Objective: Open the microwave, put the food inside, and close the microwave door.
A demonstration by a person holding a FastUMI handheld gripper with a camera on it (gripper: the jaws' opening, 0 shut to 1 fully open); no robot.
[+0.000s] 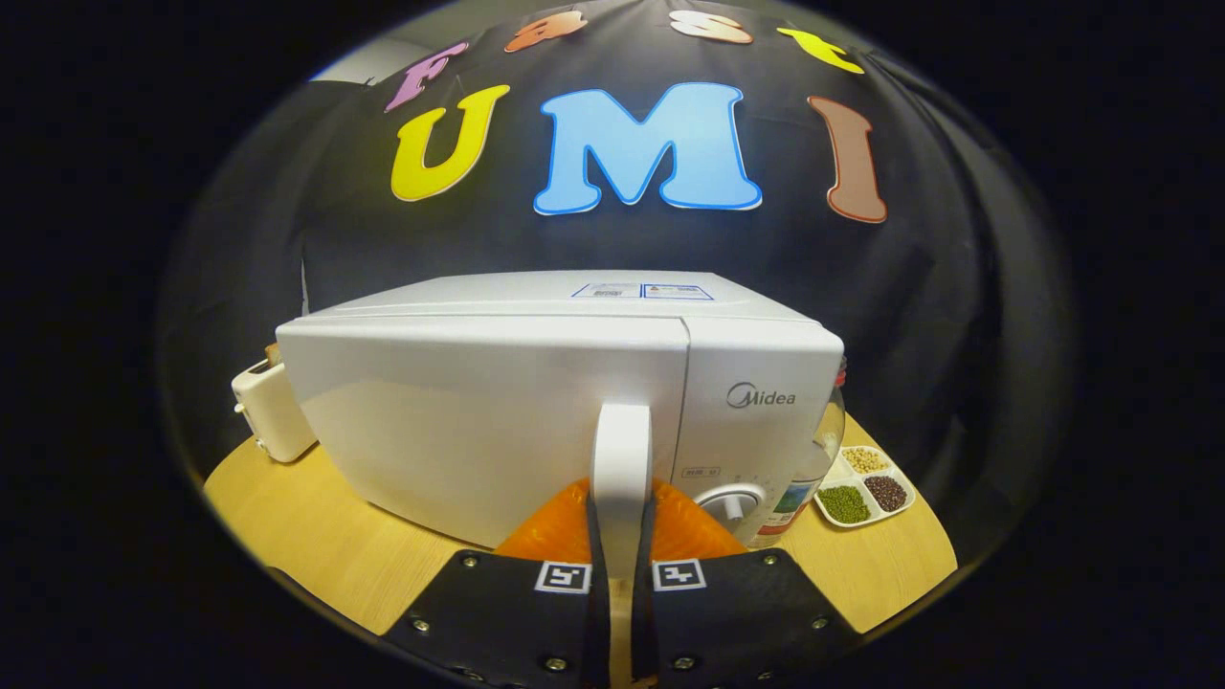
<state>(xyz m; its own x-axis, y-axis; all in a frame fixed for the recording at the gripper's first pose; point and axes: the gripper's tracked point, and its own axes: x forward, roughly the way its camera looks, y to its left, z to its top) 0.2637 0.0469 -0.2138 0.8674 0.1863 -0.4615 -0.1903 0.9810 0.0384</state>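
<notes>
1. Plainly, the big white box-shaped microwave (536,402) is the landmark here: it sits on the round pale wooden table (316,536), door shut, its wide glossy front turned toward the gripper.
2. On the microwave's front, at the seam between the door and the control panel, the white upright bar handle (621,469) stands with its long axis vertical, running from about mid-door down toward the door's lower edge.
3. The hand-held gripper (620,536) is directly in front of that handle, at its lower part; the two fingers (595,536) flank the bar closely, one on each side, and look clamped on it, though I cannot see contact on the far faces.
4. So the relation that counts: the handle lies straight ahead, between the fingers, and the door it belongs to stretches away to the handle's left. I judge the hinge to be on that far left edge, so a pull would have to swing back and leftward in an arc, not straight out.
5. Left of the microwave stands a cream-coloured toaster (271,413), close to its corner.
6. Right of the microwave, a clear glass bottle (813,459) stands just beside its side wall.
7. Further right of the microwave lies a small white divided dish of dried beans (864,485).
8. Under the handle, the white round control knob (732,501) sits on the panel.
</notes>
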